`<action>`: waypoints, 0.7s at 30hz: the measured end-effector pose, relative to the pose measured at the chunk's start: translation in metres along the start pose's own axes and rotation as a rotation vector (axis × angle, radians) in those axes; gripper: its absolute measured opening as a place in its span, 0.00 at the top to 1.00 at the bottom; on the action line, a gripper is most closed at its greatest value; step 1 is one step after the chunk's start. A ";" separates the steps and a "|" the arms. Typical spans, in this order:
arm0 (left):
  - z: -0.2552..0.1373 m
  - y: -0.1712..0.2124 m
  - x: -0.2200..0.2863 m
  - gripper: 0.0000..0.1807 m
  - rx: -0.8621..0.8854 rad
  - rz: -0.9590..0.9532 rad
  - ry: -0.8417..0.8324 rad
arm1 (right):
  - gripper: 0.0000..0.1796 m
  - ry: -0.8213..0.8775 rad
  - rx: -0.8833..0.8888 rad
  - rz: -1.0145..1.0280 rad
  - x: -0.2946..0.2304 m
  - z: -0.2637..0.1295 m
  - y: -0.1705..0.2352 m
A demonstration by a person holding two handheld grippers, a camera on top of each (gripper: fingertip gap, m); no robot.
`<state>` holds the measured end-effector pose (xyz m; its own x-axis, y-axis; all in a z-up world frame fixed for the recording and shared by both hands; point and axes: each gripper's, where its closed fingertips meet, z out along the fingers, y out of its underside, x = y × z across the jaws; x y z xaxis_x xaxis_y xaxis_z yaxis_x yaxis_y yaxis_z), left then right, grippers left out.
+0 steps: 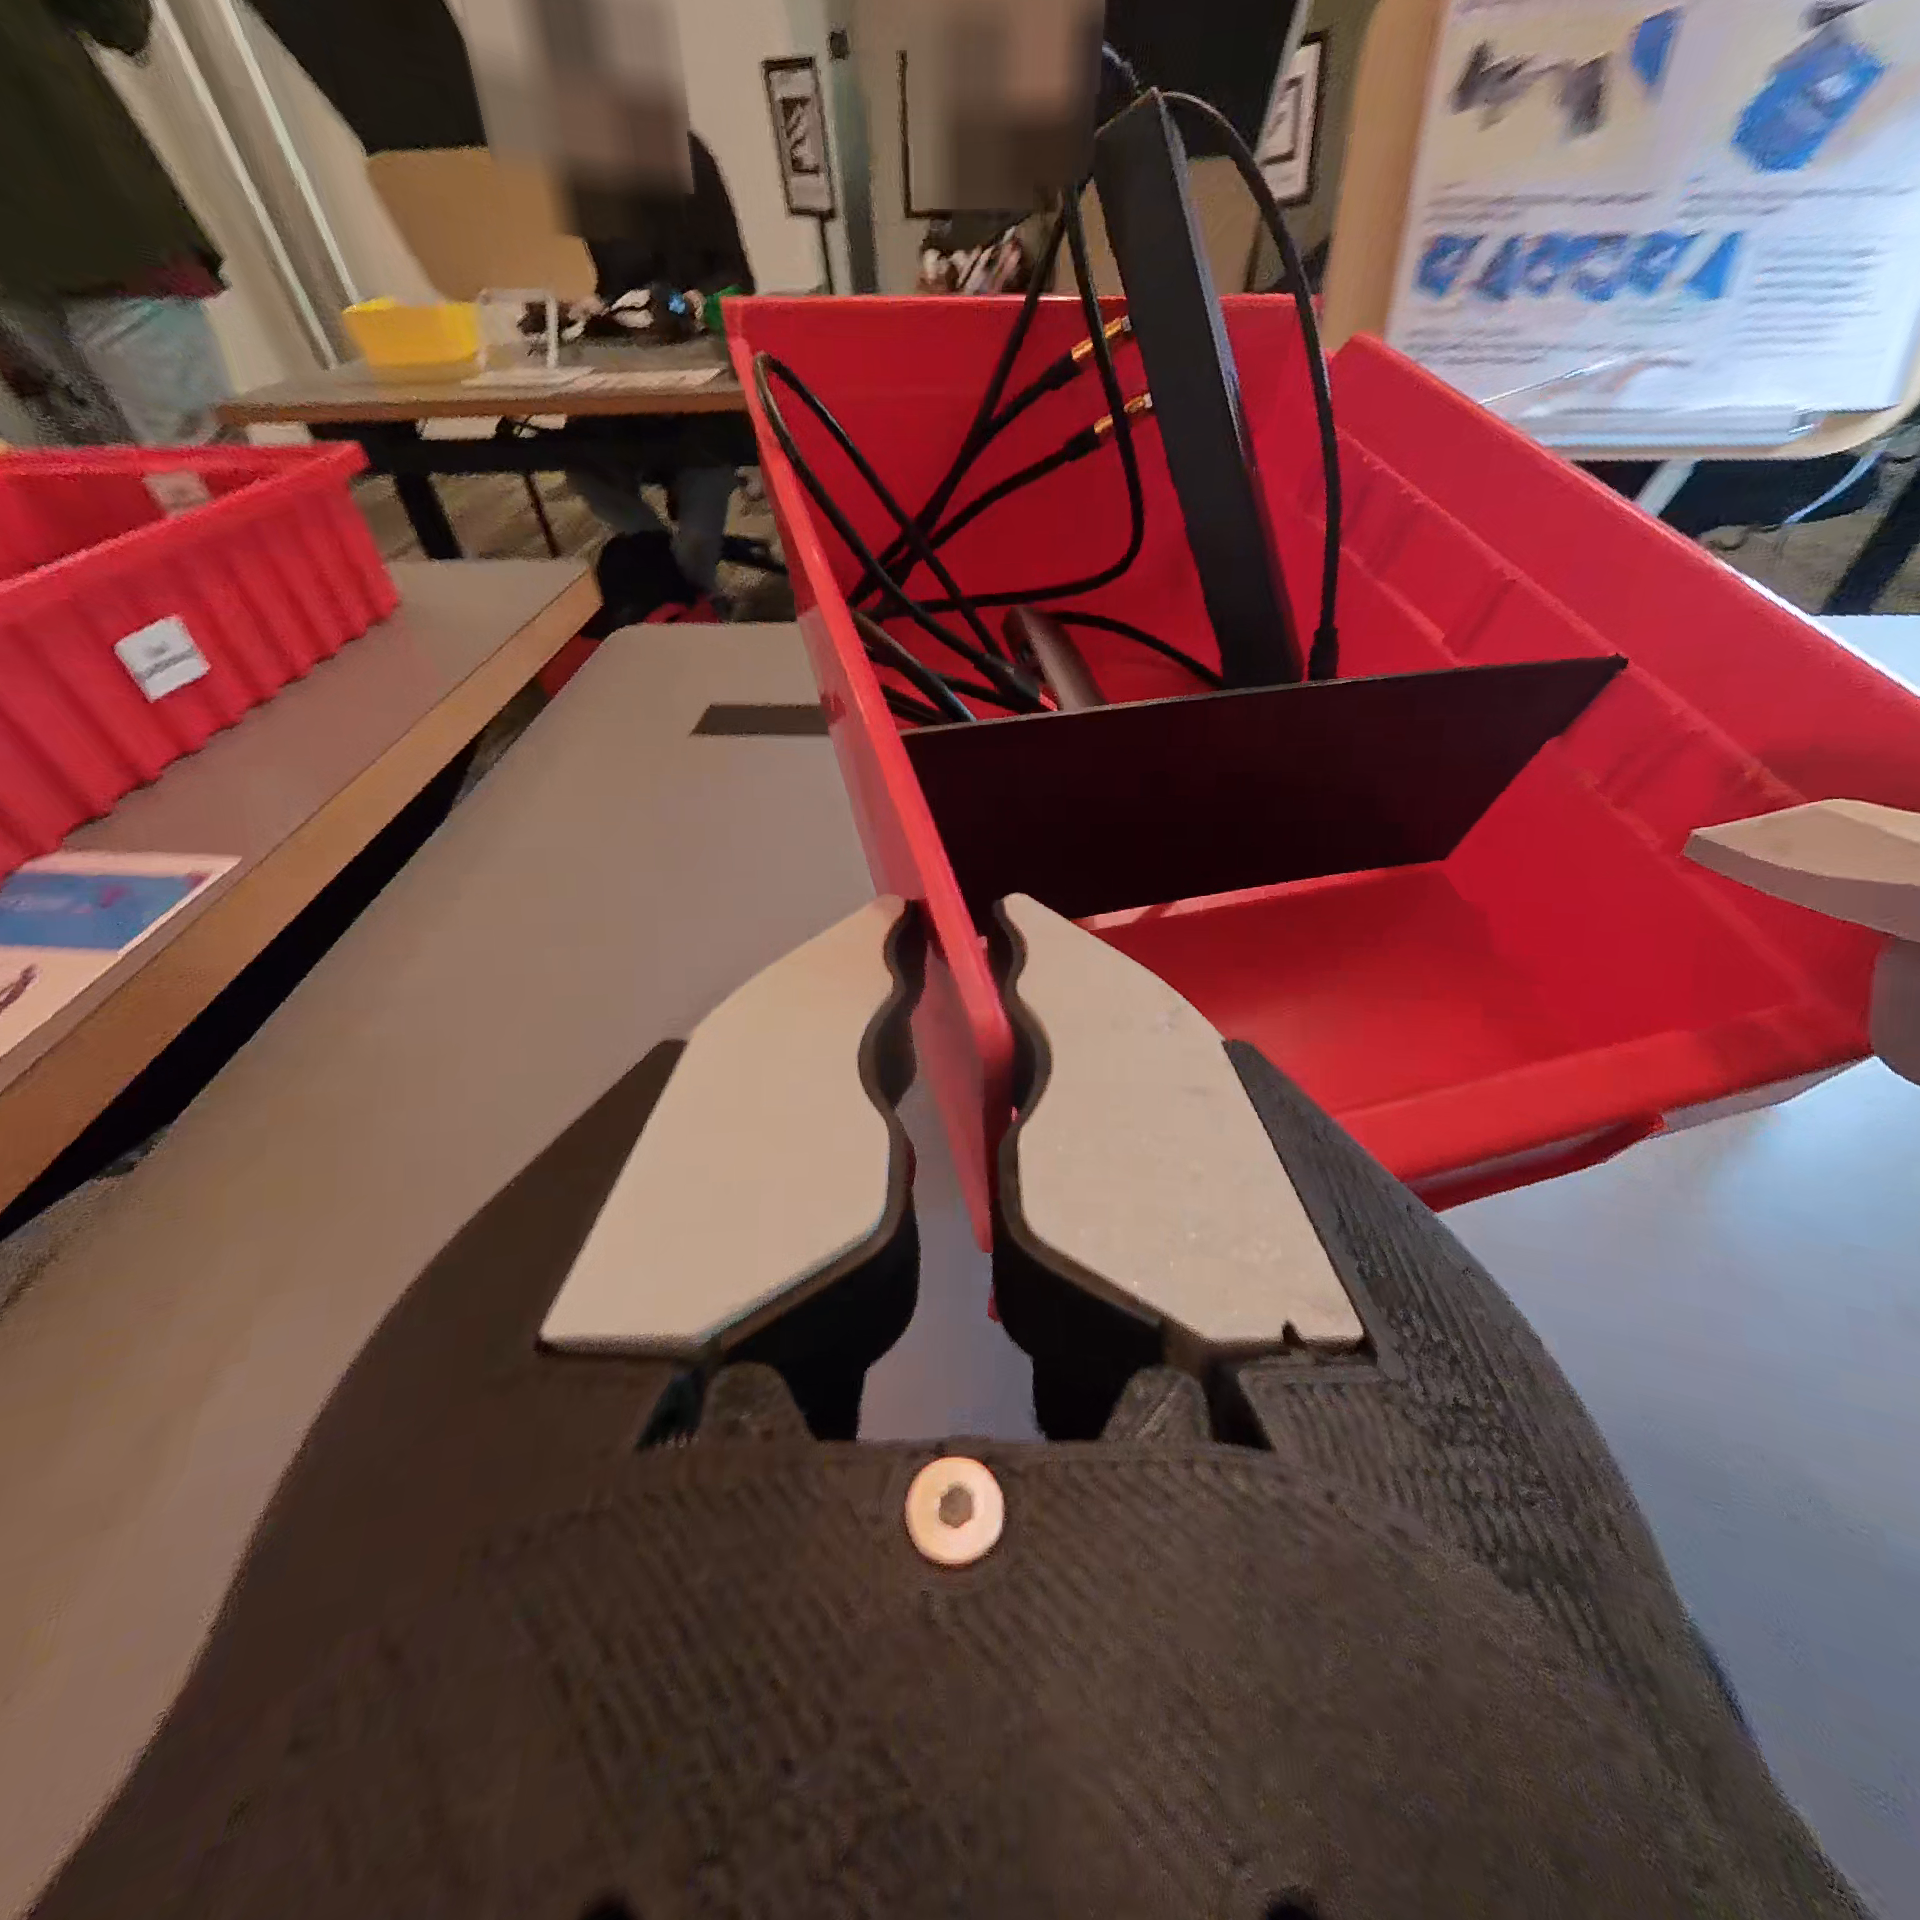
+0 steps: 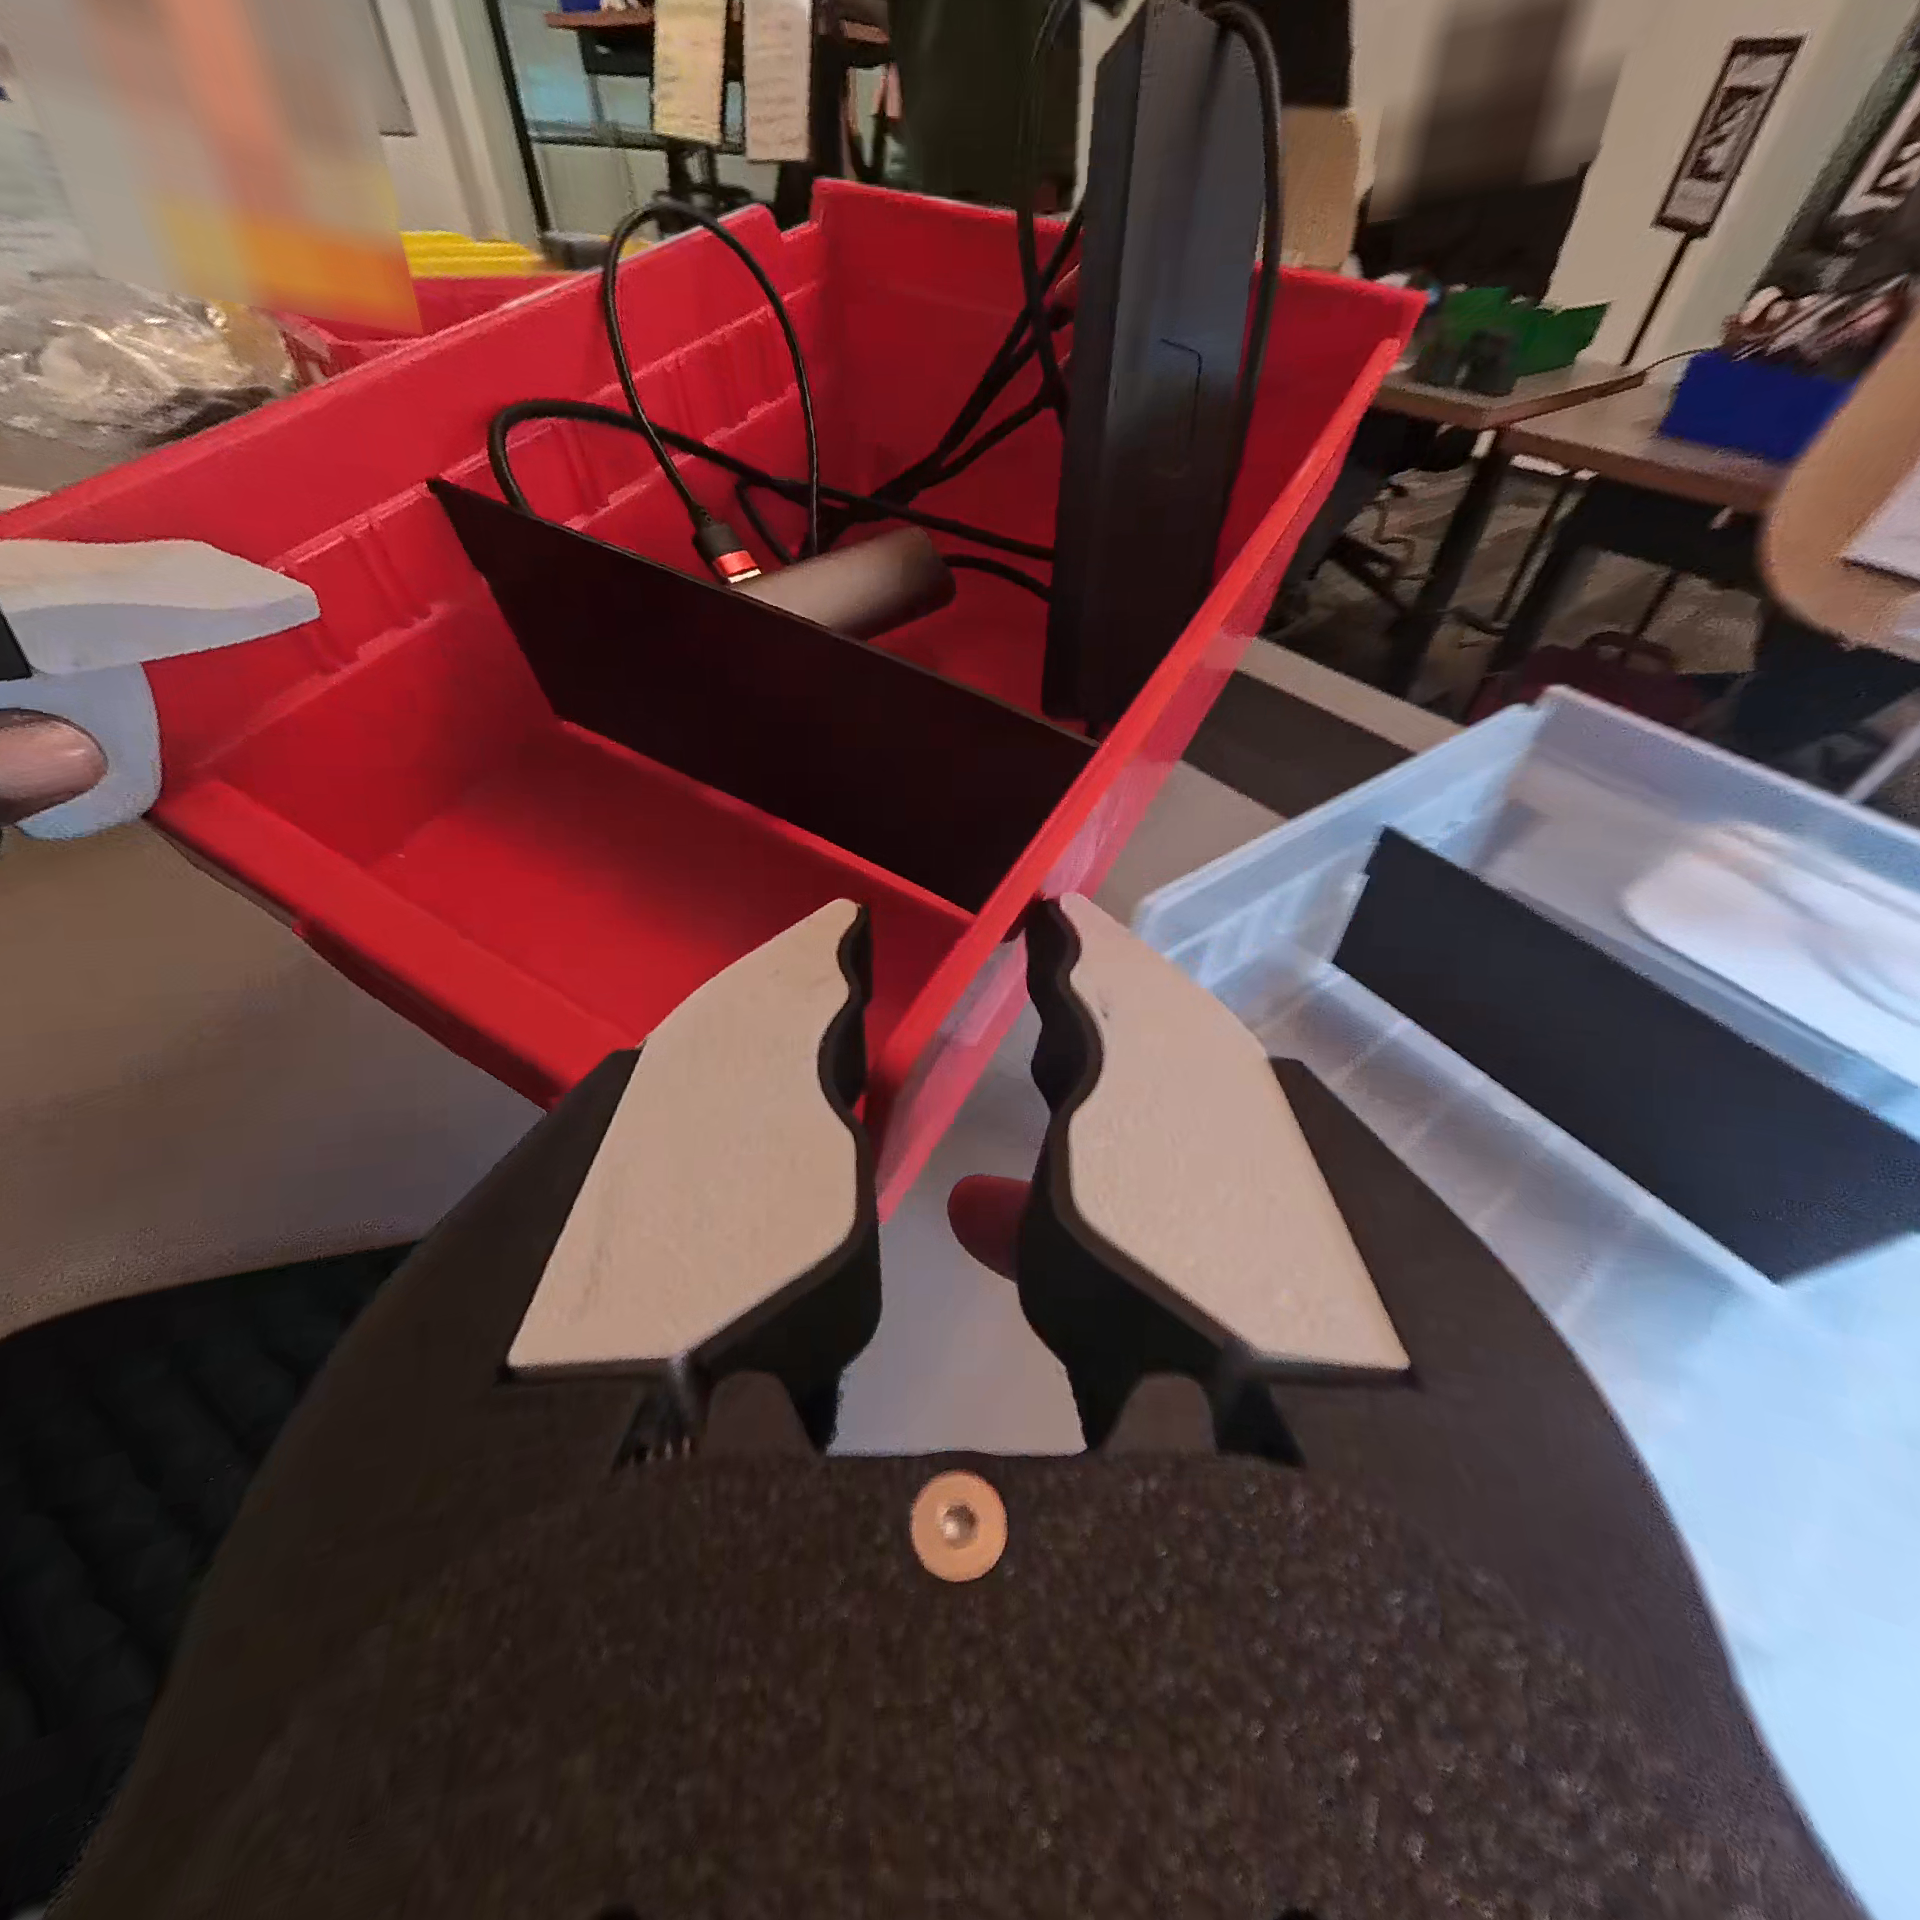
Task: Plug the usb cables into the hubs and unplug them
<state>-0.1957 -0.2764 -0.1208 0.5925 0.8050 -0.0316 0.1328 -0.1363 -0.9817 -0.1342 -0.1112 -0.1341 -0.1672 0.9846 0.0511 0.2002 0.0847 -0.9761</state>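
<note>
Both grippers straddle the red plastic bin (image 1: 1507, 997). The left gripper (image 1: 956, 914) is pinched tight on its side wall; the right gripper (image 2: 945, 914) sits slightly apart around the opposite wall. A loose right grip could let the bin tip. At 12 o'clock, behind the black divider (image 2: 790, 707), lie tangled black usb cables (image 1: 935, 520), a dark cylindrical hub (image 2: 873, 592) and a tall black slab (image 2: 1143, 416). The near compartment's empty.
</note>
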 end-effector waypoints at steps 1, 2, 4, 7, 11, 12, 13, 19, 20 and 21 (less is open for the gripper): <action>0.003 0.008 -0.010 0.94 -0.013 -0.010 -0.011 | 0.84 -0.012 -0.010 0.008 -0.006 0.011 0.005; 0.007 0.016 -0.018 0.94 -0.028 -0.019 -0.019 | 0.84 -0.018 -0.024 0.011 -0.010 0.021 0.011; 0.018 0.033 -0.030 0.95 -0.063 -0.033 -0.031 | 0.84 -0.017 -0.059 0.017 -0.013 0.037 0.024; 0.037 0.057 -0.034 0.95 -0.111 -0.046 -0.020 | 0.85 0.000 -0.113 0.038 -0.008 0.055 0.048; 0.059 0.087 -0.027 0.94 -0.204 -0.064 0.016 | 0.84 0.036 -0.173 0.058 0.004 0.066 0.075; 0.064 0.094 -0.026 0.93 -0.226 -0.053 0.021 | 0.84 0.043 -0.184 0.064 0.008 0.069 0.082; 0.067 0.095 -0.024 0.93 -0.224 -0.039 0.023 | 0.84 0.050 -0.170 0.059 0.010 0.070 0.083; 0.071 0.094 -0.016 0.81 -0.226 -0.059 0.088 | 0.81 0.051 -0.160 0.023 0.009 0.067 0.081; 0.070 0.092 -0.017 0.79 -0.214 -0.053 0.083 | 0.80 0.042 -0.154 0.020 0.008 0.063 0.080; 0.068 0.088 -0.020 0.77 -0.200 -0.043 0.064 | 0.78 0.034 -0.151 0.016 0.007 0.059 0.078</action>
<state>-0.2499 -0.2655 -0.2192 0.6314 0.7750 0.0275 0.3098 -0.2196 -0.9251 -0.1766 -0.1068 -0.2221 -0.1309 0.9904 0.0452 0.3457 0.0883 -0.9342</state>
